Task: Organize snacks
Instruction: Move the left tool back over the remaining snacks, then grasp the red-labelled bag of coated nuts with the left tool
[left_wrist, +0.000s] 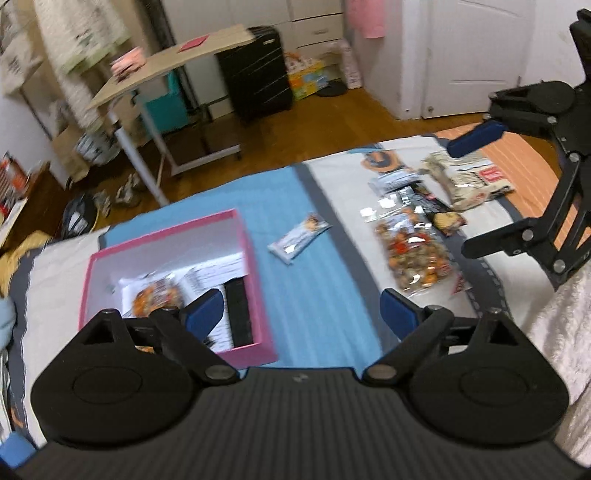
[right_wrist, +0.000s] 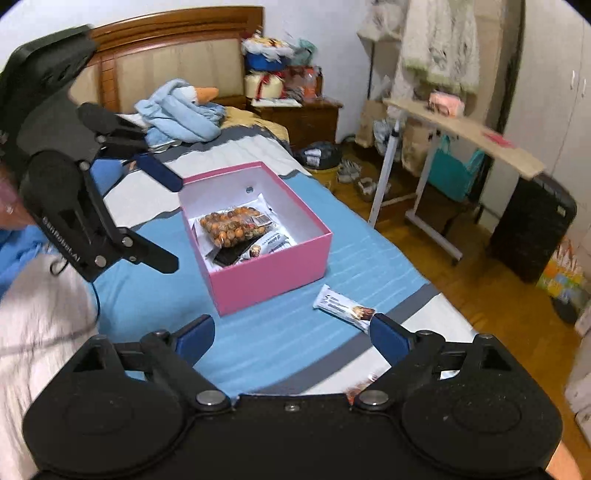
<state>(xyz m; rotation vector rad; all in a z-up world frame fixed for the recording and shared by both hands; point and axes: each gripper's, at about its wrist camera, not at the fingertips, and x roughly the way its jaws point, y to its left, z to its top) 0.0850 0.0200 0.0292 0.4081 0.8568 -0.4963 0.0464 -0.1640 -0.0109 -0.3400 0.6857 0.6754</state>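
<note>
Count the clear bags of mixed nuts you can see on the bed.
2: one bag of nuts lies inside the pink box; the other bag lies out on the bedspread among the loose snacks. More may be hidden underneath.

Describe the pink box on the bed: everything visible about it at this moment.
The pink box is a lidless, square-cornered container, seemingly cardboard, pink outside and white inside. It sits upright and open on the blue part of the bed cover, touching nothing else outside. Inside lie a clear bag of orange-brown nuts, a white wrapped bar, a dark packet and some white packaging. Neither gripper touches it.
</note>
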